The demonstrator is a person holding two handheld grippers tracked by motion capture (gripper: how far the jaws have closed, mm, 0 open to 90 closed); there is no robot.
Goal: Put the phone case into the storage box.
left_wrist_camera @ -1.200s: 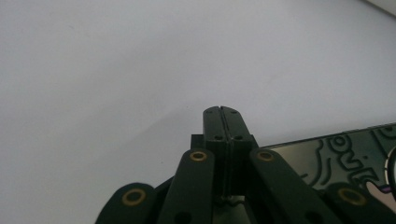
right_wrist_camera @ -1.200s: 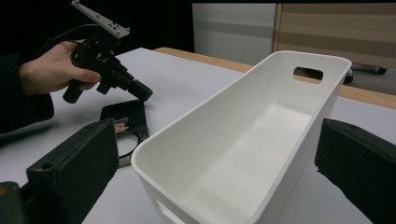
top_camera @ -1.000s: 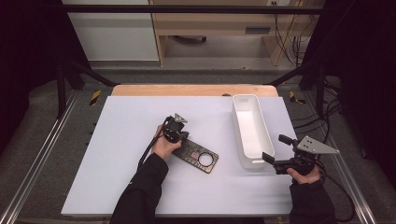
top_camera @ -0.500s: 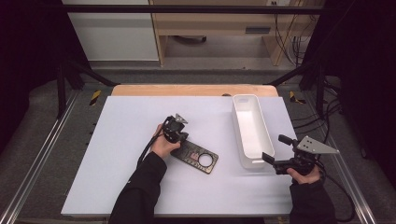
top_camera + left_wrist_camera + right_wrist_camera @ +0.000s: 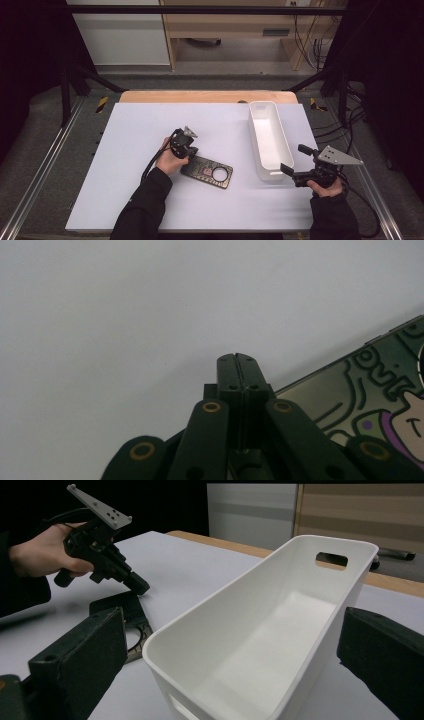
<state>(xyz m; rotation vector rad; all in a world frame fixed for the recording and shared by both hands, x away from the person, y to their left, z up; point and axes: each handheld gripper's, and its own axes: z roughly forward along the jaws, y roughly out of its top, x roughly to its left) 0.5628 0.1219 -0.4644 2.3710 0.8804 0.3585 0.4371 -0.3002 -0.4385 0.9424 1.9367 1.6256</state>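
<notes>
A dark phone case [image 5: 207, 171] with a round hole and a cartoon print lies flat on the white table, seen close up as the phone case [image 5: 360, 390] in the left gripper view. My left gripper [image 5: 190, 151] points down at its left end, jaws shut with nothing between them, and the left gripper [image 5: 237, 359] tips sit on the table just beside the case's edge. My right gripper [image 5: 294, 159] stands open at the near end of the long white bin [image 5: 267, 140]. In its own view the right gripper [image 5: 235, 645] jaws stand wide, one to each side of the empty bin [image 5: 280, 625].
The white table sheet [image 5: 130, 135] is bare to the left and along the front. A wooden strip [image 5: 200, 96] runs along its far edge. Metal rails [image 5: 45, 165] flank the table. Cables trail from both grippers.
</notes>
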